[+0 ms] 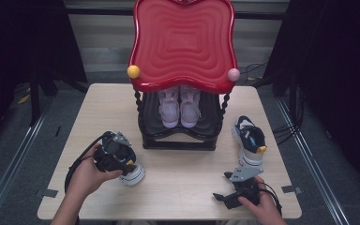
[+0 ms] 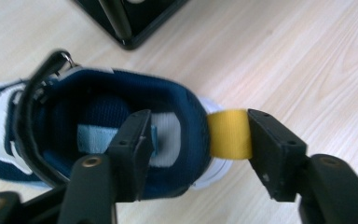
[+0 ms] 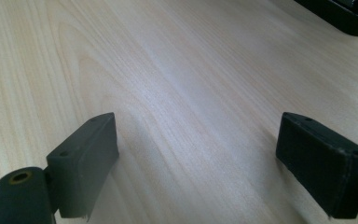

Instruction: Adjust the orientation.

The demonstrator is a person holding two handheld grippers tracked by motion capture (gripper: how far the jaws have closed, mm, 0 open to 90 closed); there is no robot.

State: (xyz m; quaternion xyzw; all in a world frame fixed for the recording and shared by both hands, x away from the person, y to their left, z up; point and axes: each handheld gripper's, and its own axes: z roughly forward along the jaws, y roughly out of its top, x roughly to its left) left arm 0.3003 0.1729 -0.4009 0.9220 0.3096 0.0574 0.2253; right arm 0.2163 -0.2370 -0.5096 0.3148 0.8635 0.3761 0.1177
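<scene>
So right now my left tongs (image 1: pixel 122 161) are sitting over the navy-and-white sneaker (image 1: pixel 132 174) on the near-left part of the counter (image 1: pixel 183 187), just in front of the black shoe rack (image 1: pixel 180 138) with the red tray top (image 1: pixel 183 42). In the left gripper view the jaws are parted and straddle the heel: one jaw is down inside the sneaker's (image 2: pixel 121 135) opening, the other sits outside against the yellow pull tab (image 2: pixel 230 134), and I can't see real squeeze on the collar, so I'd call it loose rather than clamped. The shoe's long axis runs away from the heel, leftward in that view, toe end out of frame, so whichever way I go next, the heel is the handle and the left hand (image 1: pixel 86 176) is the one on it. My right tongs (image 1: pixel 229 197) are wide apart with nothing between them, parked low over bare wood at the near-right edge; their own view gives me just counter grain and a corner of the rack (image 3: pixel 340 16). The high view adds what the close-ups miss: the matching sneaker (image 1: pixel 249 140) standing on the right side, nearer my right hand (image 1: pixel 262 208), and a pink pair (image 1: pixel 179 105) already on the lower shelf.
</scene>
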